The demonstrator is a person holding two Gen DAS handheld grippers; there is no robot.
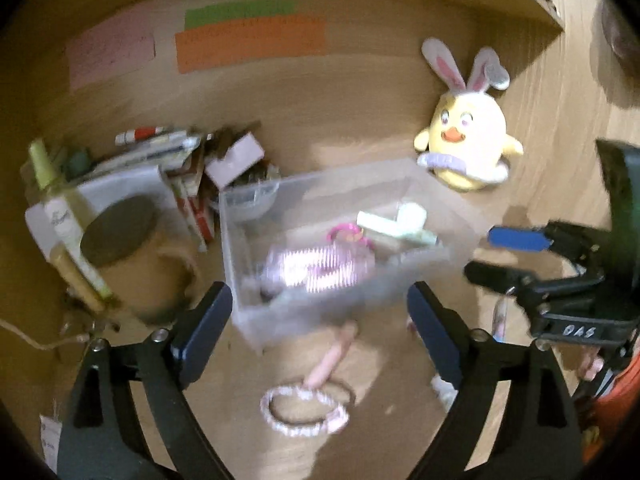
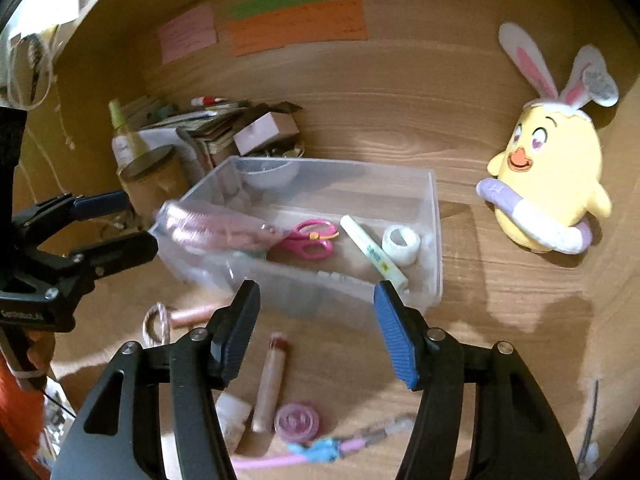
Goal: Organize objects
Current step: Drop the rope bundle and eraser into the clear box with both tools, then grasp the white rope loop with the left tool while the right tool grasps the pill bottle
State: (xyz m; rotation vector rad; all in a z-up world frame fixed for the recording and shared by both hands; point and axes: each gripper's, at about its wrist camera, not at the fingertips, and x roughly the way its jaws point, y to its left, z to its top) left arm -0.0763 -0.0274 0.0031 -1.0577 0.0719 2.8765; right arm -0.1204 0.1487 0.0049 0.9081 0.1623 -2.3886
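Clear plastic bin (image 2: 434, 216) sits mid-desk (image 2: 400, 120), holding one pink scissors (image 2: 310, 238), one white tape roll (image 2: 401, 245), one pale marker (image 2: 374, 252). Only the right view shows the lipstick tube (image 2: 272, 384) and round pink compact (image 2: 297, 423). Left gripper (image 1: 320, 322) and right gripper (image 2: 316, 326): fingers open, empty. Plush chick (image 2: 550, 184) stands apart.

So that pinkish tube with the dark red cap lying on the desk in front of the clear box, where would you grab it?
Around the middle of the tube, coming down from above with the right gripper, whose open jaws already stand over it. It lies flat, pointing away towards the clear box, so the fingers should close across its narrow width, clear of the round pink compact beside its near end.
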